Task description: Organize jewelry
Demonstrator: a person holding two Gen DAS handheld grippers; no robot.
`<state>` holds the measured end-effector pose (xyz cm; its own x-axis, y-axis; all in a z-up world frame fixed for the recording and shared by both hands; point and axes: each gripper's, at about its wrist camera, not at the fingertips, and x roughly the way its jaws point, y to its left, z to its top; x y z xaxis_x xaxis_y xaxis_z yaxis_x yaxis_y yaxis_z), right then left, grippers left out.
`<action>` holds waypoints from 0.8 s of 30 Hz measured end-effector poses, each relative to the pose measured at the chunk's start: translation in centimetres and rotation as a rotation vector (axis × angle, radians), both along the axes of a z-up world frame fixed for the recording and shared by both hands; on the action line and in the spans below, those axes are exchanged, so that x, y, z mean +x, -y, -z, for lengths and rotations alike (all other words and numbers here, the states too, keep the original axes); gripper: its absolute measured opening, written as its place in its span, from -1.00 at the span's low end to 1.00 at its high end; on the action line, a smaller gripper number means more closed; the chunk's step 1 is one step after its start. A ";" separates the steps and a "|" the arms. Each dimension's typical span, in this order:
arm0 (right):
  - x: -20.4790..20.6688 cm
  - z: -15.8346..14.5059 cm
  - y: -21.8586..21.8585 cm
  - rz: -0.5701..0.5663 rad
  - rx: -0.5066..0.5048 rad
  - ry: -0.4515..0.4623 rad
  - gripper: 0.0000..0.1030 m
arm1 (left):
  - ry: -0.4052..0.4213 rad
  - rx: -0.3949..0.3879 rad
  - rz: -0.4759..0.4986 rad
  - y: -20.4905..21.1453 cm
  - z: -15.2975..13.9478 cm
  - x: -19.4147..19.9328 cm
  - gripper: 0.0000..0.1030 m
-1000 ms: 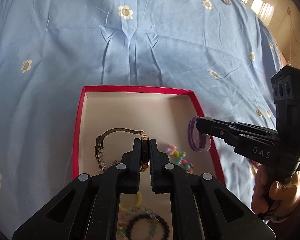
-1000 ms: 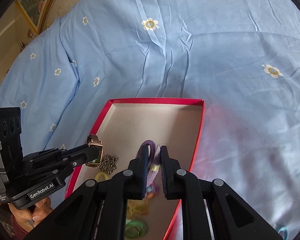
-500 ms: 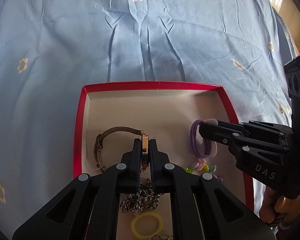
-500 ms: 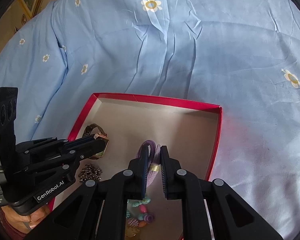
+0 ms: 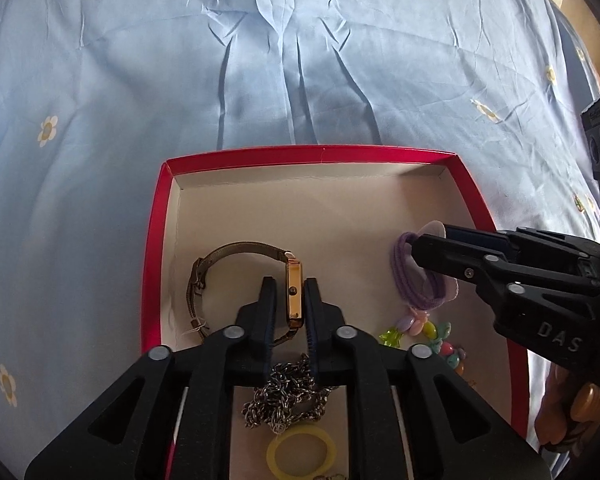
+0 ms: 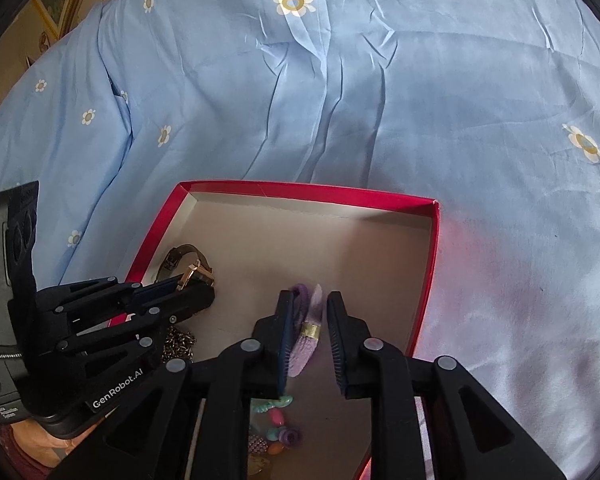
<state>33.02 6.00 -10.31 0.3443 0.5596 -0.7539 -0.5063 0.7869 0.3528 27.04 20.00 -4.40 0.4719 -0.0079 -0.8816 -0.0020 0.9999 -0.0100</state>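
Observation:
A red box with a pale floor lies on the bed. My left gripper is low inside it, and its jaws are opening. A gold watch with a mesh band stands on edge between the pads, with a gap showing on its left. My right gripper is in the box's right half, jaws also opening. The purple hair tie with its gold clasp leans on the left pad, clear of the right pad. In the left wrist view that hair tie hangs at the right gripper's tip.
In the near part of the box lie a dark metal chain, a yellow ring and a coloured bead bracelet. A wrinkled blue flowered sheet surrounds the box. A person's hand holds the right gripper's handle.
Both grippers came down into the box with the watch and the hair tie. Their jaws, shut on these before, now stand slightly apart around them.

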 end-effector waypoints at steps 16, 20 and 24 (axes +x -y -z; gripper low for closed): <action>-1.4 -1.4 2.0 0.016 0.077 0.006 -0.30 | 0.069 -0.009 -0.074 -0.8 -2.9 -3.4 0.16; -2.8 -2.9 3.2 0.013 0.120 0.029 -0.11 | 0.114 -0.044 -0.142 -1.6 -4.5 -6.0 0.53; -4.8 -4.1 4.7 0.018 0.157 0.051 0.18 | 0.140 -0.111 -0.201 -2.1 -5.2 -8.6 0.66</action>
